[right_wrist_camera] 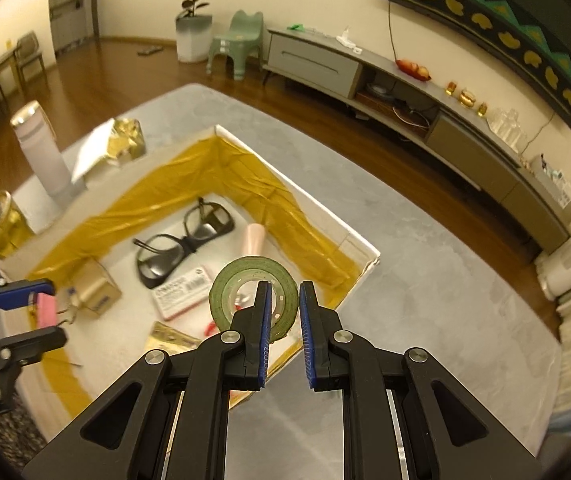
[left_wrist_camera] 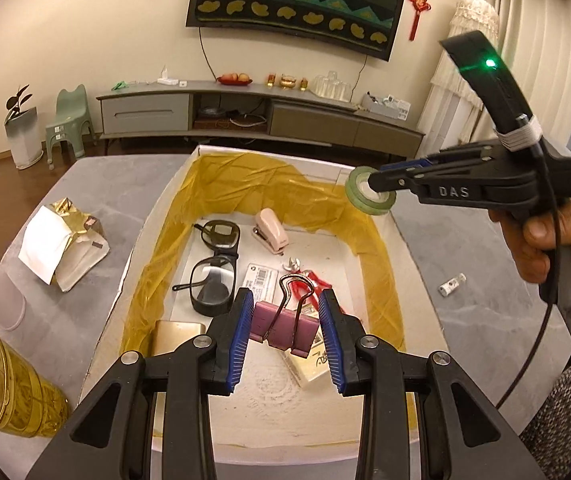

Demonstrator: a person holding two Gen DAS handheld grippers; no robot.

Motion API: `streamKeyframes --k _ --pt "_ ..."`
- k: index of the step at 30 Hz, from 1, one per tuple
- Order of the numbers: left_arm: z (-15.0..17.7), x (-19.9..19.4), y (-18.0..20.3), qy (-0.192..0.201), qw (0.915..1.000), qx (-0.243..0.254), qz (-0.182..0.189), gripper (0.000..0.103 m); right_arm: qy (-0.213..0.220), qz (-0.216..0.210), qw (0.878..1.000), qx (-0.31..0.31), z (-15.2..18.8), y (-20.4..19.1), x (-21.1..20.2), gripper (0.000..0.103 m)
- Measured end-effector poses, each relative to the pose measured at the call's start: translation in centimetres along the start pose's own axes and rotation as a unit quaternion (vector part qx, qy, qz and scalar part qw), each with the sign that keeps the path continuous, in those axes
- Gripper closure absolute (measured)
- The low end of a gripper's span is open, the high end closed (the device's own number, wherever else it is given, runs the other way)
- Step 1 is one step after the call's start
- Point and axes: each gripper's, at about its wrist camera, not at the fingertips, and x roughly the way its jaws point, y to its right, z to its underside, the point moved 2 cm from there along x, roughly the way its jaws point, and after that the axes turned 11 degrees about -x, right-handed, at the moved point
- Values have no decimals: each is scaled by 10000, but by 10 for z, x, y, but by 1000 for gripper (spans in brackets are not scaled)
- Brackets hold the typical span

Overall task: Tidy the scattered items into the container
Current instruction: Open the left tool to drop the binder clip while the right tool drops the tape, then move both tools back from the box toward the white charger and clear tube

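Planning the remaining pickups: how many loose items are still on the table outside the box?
1 plainly: a small metal piece right of the box. Others may be out of view.

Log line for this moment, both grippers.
left gripper: shut on binder clip, over box | right gripper: shut on tape roll, over box edge | glasses, stapler in box

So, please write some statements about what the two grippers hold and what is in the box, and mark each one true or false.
1. The left gripper holds a pink binder clip. True.
2. The right gripper is empty. False: it grips a green tape roll.
3. Black glasses lie in the box. True.
4. The pink stapler lies on the table outside the box. False: it lies inside.
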Motion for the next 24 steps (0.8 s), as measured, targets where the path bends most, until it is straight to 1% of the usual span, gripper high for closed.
streamKeyframes --k 3,5,6,9,10,13,19,24 --pt "0 4 -3 -103 9999 -71 -23 67 -125 185 9997 -97 -4 4 11 87" --pt "-1 6 -5 -138 9998 -154 -39 64 -182 266 9994 -89 -4 8 17 78" --pt "-1 6 -7 -151 9997 -190 -39 61 -169 306 9994 -67 -5 9 18 73" --pt "-3 5 -11 -134 9994 -320 16 52 -118 290 9995 8 -3 13 18 73" --pt "-5 4 -13 -113 9992 -378 46 51 -93 276 9996 51 -2 14 17 73" --pt "-8 0 -17 -26 9986 -519 76 51 6 198 9997 150 2 15 11 73" --pt "-16 -10 -26 252 9962 -824 92 51 372 -66 9979 520 19 22 -13 72" --pt "-18 -14 -14 300 9966 -747 155 51 744 -375 9930 833 38 30 -40 72"
